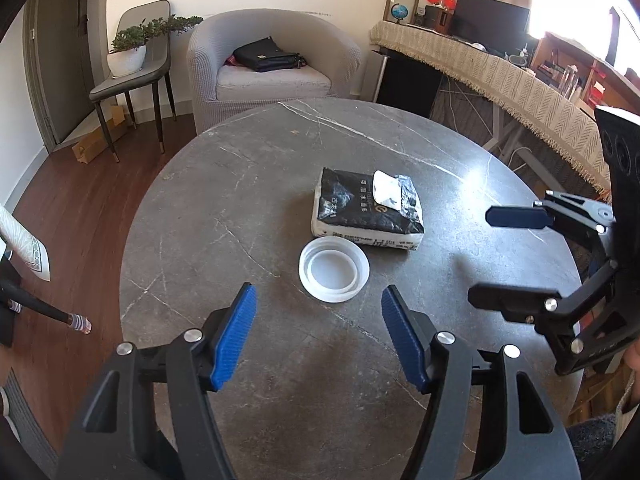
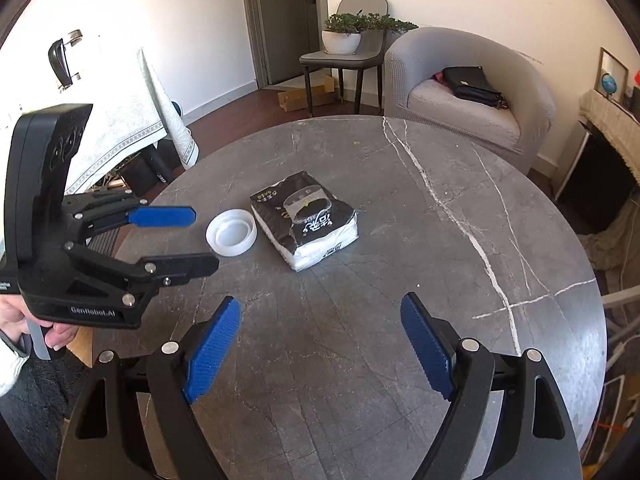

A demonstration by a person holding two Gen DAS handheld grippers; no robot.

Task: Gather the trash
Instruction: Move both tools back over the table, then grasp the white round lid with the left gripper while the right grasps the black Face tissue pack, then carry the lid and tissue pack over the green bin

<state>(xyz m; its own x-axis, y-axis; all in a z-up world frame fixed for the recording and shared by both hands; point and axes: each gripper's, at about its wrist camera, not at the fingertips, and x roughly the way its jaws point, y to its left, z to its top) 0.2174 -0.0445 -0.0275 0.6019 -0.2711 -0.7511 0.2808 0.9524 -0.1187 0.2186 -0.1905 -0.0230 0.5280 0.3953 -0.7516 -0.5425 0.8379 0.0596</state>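
A white round plastic lid (image 1: 334, 269) lies on the dark marble round table (image 1: 248, 184), just in front of a black and white tissue pack (image 1: 368, 210). My left gripper (image 1: 318, 298) is open and empty, hovering a short way before the lid. My right gripper (image 1: 478, 256) is open and empty to the right of the pack. In the right wrist view the lid (image 2: 231, 233) and the pack (image 2: 306, 220) lie mid-table, the right gripper (image 2: 320, 308) is open in front of them, and the left gripper (image 2: 206, 238) is open beside the lid.
A grey armchair (image 1: 276, 60) with a black bag (image 1: 266, 55) stands behind the table. A chair with a potted plant (image 1: 132, 50) is at the far left. A desk with a fringed cloth (image 1: 500, 76) runs along the right. A cloth-covered table (image 2: 120, 120) stands left.
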